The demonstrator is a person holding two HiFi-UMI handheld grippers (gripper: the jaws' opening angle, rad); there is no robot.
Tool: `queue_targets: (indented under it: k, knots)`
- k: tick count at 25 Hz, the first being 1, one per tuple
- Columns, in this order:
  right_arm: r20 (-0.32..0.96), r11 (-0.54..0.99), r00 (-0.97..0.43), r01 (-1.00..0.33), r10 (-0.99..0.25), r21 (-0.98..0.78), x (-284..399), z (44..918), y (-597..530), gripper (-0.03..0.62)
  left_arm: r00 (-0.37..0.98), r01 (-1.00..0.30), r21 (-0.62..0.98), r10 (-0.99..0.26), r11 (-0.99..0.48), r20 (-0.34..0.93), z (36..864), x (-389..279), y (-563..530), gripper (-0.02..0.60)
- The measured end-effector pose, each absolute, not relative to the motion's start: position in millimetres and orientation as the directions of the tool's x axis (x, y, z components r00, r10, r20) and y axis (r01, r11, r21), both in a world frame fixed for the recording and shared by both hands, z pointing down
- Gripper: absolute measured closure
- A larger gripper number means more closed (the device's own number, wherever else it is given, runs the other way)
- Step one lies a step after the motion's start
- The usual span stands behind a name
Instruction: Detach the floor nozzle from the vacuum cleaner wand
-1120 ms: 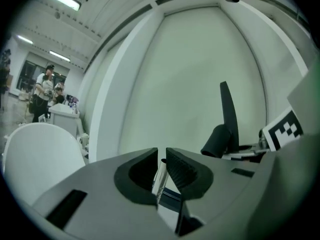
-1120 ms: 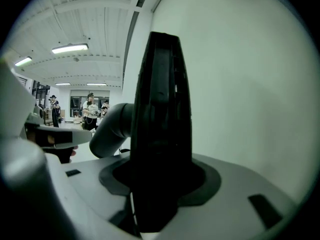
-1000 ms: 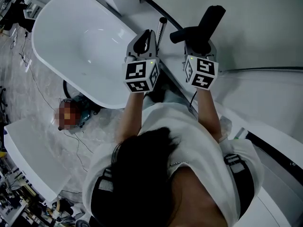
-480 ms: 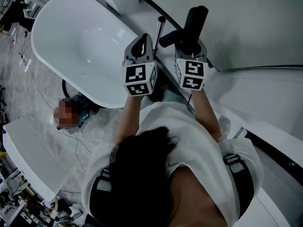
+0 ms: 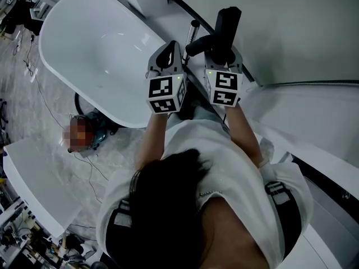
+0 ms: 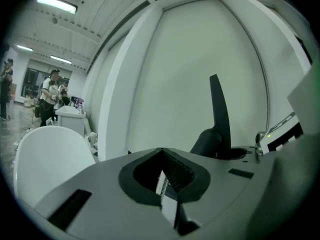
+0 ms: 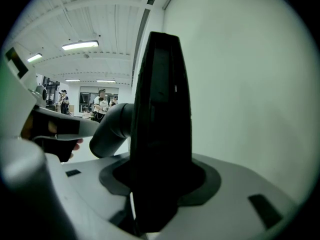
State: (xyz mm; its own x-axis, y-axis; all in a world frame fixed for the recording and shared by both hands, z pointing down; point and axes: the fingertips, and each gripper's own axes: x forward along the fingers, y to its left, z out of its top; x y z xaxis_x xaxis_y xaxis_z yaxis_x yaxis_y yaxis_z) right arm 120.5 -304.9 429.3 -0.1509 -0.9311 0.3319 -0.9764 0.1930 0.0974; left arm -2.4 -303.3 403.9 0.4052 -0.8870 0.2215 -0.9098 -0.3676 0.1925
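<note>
Black floor nozzle (image 7: 162, 109) sits clamped (upright) inside right gripper (image 5: 224, 54).

A white oval bathtub (image 5: 95, 49) stands on a pale marbled floor (image 5: 47, 125) strewn with thin cables (image 5: 92, 170). A plain white wall (image 5: 303, 27) rises beside it, and a low white bench (image 5: 33, 178) sits nearby. Overhead, strip lights (image 6: 56, 4) shine from a ribbed white ceiling (image 7: 100, 19). Far off, people (image 6: 52, 91) stand near dark windows (image 6: 35, 79).
</note>
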Motion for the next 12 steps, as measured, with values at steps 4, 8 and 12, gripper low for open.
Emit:
queue_targets:
  k: [4,8,12]
  knots:
    - [0.328,0.194,-0.148,-0.975,-0.933,0.110,117.3,427.1,-306.1,0.375,0.414,-0.909,0.149,-0.888,-0.390,0.200,400.8,-1.8,-303.9,0.578]
    - [0.326,0.199,-0.148,-0.971,-0.934,0.129,111.2,425.9,-305.0,0.375,0.418,-0.908,0.134,-0.886,-0.398,0.202,402.8,-1.9,-303.5,0.578]
    - [0.322,0.196,-0.143,-0.971,-0.936,0.140,109.7,423.5,-302.8,0.375,0.410,-0.912,0.107,-0.888,-0.396,0.208,404.2,-2.8,-302.1,0.578]
